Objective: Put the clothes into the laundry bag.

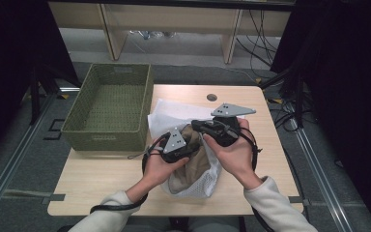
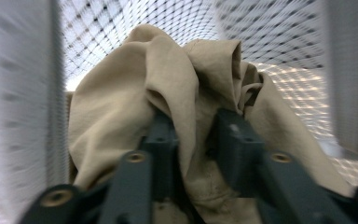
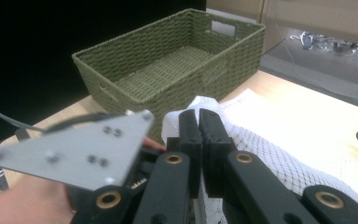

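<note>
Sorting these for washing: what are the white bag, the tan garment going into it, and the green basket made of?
White bag: synthetic-looking mesh, open net holes visible.
Tan garment: matte woven cloth, probably cotton; soft folds.
Green basket: woven cord or paper rope, ribbed weave; exact fibre unclear.

Lab-style recording station, not home. Small light wooden table [image 1: 101, 179] on grey carpeted floor [image 1: 19, 159], metal rails [image 1: 9, 159] running along floor left and right. Black curtains [image 1: 9, 58] close off both sides. Far side: plain wooden bench frame [image 1: 174, 19], loose cables [image 1: 256, 34] trailing on floor at far right.
</note>
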`<state>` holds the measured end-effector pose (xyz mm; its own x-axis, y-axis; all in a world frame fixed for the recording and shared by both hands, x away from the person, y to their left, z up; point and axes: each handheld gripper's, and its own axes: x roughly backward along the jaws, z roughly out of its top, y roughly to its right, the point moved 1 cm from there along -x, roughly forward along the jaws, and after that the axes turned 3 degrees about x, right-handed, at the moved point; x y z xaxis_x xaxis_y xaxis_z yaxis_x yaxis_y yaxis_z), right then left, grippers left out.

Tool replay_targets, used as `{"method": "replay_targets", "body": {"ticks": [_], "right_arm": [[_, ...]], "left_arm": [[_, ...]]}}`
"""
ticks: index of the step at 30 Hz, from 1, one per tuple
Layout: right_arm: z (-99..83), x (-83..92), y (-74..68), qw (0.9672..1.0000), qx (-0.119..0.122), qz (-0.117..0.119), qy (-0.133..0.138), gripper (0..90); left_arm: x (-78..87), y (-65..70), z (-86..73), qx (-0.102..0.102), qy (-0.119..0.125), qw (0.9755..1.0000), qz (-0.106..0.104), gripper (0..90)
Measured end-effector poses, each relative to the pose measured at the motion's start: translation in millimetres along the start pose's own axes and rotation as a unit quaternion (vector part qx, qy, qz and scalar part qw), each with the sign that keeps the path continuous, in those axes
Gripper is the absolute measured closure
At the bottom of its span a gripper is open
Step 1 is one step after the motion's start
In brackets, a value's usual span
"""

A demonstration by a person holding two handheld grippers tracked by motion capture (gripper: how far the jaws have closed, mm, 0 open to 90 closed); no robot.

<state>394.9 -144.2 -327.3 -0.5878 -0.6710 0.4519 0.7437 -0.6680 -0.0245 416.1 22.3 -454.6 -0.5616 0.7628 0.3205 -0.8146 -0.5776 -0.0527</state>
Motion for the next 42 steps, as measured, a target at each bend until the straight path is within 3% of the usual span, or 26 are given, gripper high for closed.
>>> {"method": "replay_targets", "body": {"ticks": [1,5,6,7,11,15,20,23,26,32,38,42], "right_arm": [[-0.9,0.6,-1.5,0.9998,-0.018,0.000,-0.005,89.7],[-2.9,-0.9,0.6,1.0000,-0.006,0.003,-0.005,89.7],[-3.3,-0.5,-0.3,0.9999,-0.013,0.001,-0.009,89.7],[-3.1,-1.0,0.8,1.0000,-0.003,0.001,-0.004,89.7],[-2.6,-0.9,1.1,1.0000,-0.006,0.003,-0.002,89.7],[-2.7,-0.9,0.6,0.9999,-0.010,0.001,-0.004,89.7],[-2.3,-0.1,0.0,0.9999,-0.010,0.001,-0.009,89.7],[-2.3,0.0,0.7,1.0000,-0.002,-0.004,-0.002,89.7],[-2.2,-0.4,-0.4,0.9999,-0.009,0.004,-0.002,89.7],[-1.9,-0.1,-1.6,0.9999,-0.008,0.003,-0.006,89.7],[-1.4,0.6,-1.7,1.0000,-0.006,0.002,-0.007,89.7],[-1.5,0.2,-2.5,1.0000,-0.007,0.003,-0.006,89.7]], "left_arm": [[3.3,0.5,0.6,-0.004,-0.001,1.0000,0.001,58.9],[19.1,1.1,0.2,-0.014,-0.003,0.9999,0.000,45.5],[23.4,0.8,-0.6,-0.016,-0.005,0.9999,0.000,43.9],[27.8,-0.1,-1.3,-0.022,-0.005,0.9997,-0.002,42.2],[42.8,-5.0,-4.6,-0.020,-0.003,0.9998,0.006,40.4],[50.6,-7.9,-10.2,-0.015,-0.015,0.9997,0.008,40.4],[48.6,-7.0,-17.7,-0.017,-0.030,0.9994,0.006,39.2],[46.6,-4.2,-18.7,-0.013,-0.029,0.9995,0.001,39.1],[48.5,0.0,-16.5,-0.014,-0.022,0.9997,-0.006,37.6],[54.1,8.8,-12.4,0.001,-0.003,0.9998,-0.020,25.9],[51.9,21.0,-13.0,-0.011,-0.006,0.9992,-0.037,18.6],[39.0,28.7,-24.5,-0.026,-0.041,0.9980,-0.040,16.2]]}}
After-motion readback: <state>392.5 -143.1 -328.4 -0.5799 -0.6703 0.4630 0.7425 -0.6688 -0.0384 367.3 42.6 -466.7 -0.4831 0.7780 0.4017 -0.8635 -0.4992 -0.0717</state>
